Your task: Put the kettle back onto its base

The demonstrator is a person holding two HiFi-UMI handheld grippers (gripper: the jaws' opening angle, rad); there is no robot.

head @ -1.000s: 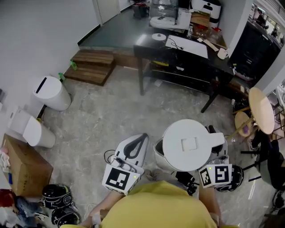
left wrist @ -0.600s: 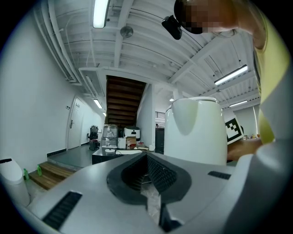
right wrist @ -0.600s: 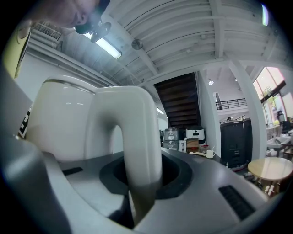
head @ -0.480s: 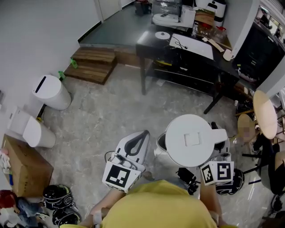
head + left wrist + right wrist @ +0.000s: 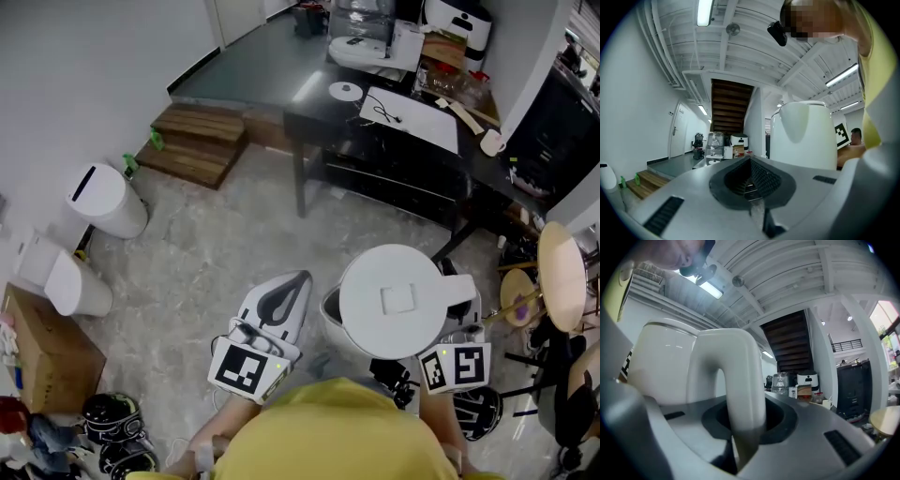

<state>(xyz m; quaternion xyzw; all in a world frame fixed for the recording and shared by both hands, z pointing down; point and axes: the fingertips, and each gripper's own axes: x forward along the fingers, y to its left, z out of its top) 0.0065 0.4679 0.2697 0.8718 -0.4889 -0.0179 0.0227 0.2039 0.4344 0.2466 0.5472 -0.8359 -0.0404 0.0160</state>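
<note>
Your right gripper [image 5: 459, 323] was clamped on the handle [image 5: 731, 380] of the white kettle [image 5: 394, 302]. In the right gripper view, the loop of the handle ran down into the hollow between the two jaws. The kettle stood upright with its lid on top, held in the air just ahead of that gripper, above the stone floor [image 5: 216, 253].

Your left gripper [image 5: 292, 289] sat just to the left of the kettle and did not touch it. Its jaws were drawn together and held nothing. In the left gripper view, the kettle's body filled the space off that gripper's right side.

The round white base [image 5: 344, 90] lay on the black table [image 5: 319, 98], far ahead of both grippers and well apart from the kettle. A white sheet with a dark cable [image 5: 410, 105] lay just beside it. Two white bins [image 5: 105, 199] stood well off to the left of your left gripper. Wooden steps [image 5: 202, 136] lay ahead and to the left of it.
</note>
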